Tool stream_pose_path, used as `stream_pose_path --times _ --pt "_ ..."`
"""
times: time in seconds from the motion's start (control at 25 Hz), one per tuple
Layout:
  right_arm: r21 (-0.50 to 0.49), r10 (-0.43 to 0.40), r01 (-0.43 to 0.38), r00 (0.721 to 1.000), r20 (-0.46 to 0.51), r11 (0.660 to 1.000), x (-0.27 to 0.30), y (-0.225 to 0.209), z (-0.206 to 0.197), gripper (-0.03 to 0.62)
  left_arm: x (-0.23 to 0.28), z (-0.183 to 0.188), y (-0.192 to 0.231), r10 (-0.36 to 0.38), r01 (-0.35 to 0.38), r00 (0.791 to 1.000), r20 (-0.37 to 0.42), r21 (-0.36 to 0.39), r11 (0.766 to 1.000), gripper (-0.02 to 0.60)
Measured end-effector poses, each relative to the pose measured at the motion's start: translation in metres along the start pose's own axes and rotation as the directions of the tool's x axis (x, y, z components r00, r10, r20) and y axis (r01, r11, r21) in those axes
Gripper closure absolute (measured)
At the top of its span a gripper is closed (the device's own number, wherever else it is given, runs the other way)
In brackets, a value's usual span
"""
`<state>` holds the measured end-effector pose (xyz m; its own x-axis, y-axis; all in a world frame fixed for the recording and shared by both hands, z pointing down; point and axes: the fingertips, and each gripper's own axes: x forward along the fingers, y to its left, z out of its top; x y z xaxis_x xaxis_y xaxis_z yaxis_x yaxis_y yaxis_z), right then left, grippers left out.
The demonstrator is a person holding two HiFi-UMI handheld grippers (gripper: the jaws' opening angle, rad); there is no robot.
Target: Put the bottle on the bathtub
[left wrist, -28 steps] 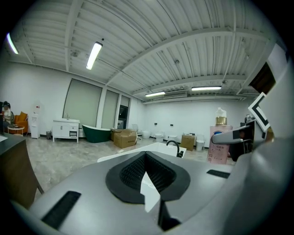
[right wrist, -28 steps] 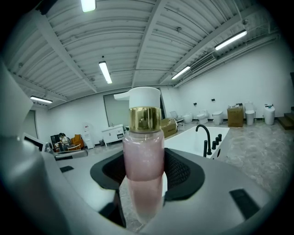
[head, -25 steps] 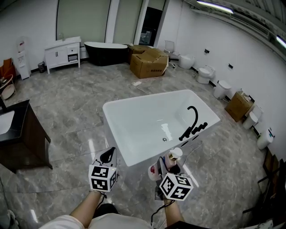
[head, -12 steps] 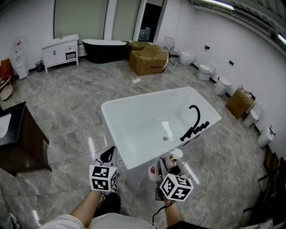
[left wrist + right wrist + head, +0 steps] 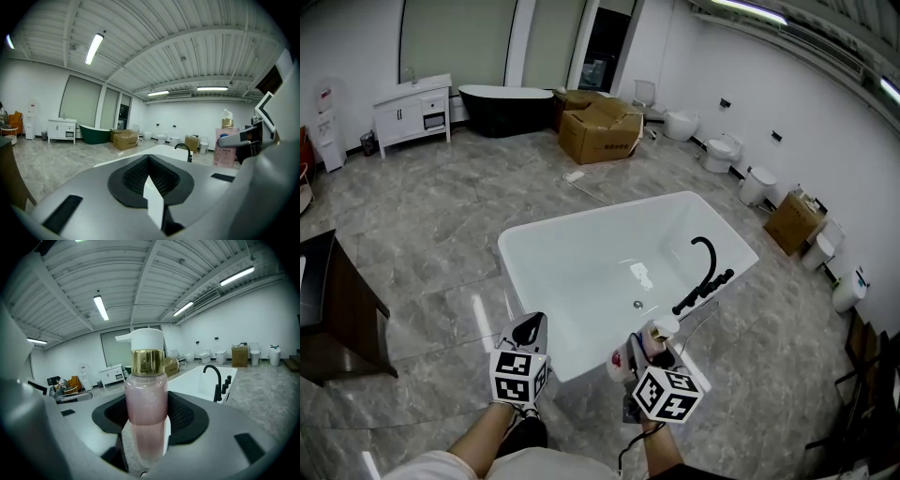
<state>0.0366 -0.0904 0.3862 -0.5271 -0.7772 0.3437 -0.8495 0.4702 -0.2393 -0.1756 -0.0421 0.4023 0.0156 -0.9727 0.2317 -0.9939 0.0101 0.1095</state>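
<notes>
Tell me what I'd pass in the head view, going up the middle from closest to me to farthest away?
Pink plastic pump bottle → white rectangular bathtub → brown cardboard box → dark open doorway in the far wall.

bottle (image 5: 226, 149): blue mark and pink print on its label, too small to read;
cardboard box (image 5: 598, 134): dark print on its side, too blurred to read;
marker cubes (image 5: 518, 377): black-and-white square patterns only; no letters or numbers
</notes>
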Motion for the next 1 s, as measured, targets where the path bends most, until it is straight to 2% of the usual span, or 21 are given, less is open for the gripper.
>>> stream_pose_path --times 0.28,0.68,1.0 --pt "0.01 -0.019 0.018 0.999 0.027 1.0 0.045 0.0 0.028 0.353 0.052 0.029 0.022 -0.035 0.035 0.999 0.014 0.017 0.999 0.578" --pt "0.047 -0.093 0.091 0.994 0.058 0.995 0.098 -0.008 0.058 0.353 0.121 0.054 0.044 -0.118 0.117 0.993 0.013 0.049 0.992 0.578" --pt "0.093 -0.116 0.108 0.99 0.084 0.99 0.109 -0.007 0.072 0.353 0.157 0.054 0.052 -0.165 0.165 0.986 0.006 0.006 0.986 0.578"
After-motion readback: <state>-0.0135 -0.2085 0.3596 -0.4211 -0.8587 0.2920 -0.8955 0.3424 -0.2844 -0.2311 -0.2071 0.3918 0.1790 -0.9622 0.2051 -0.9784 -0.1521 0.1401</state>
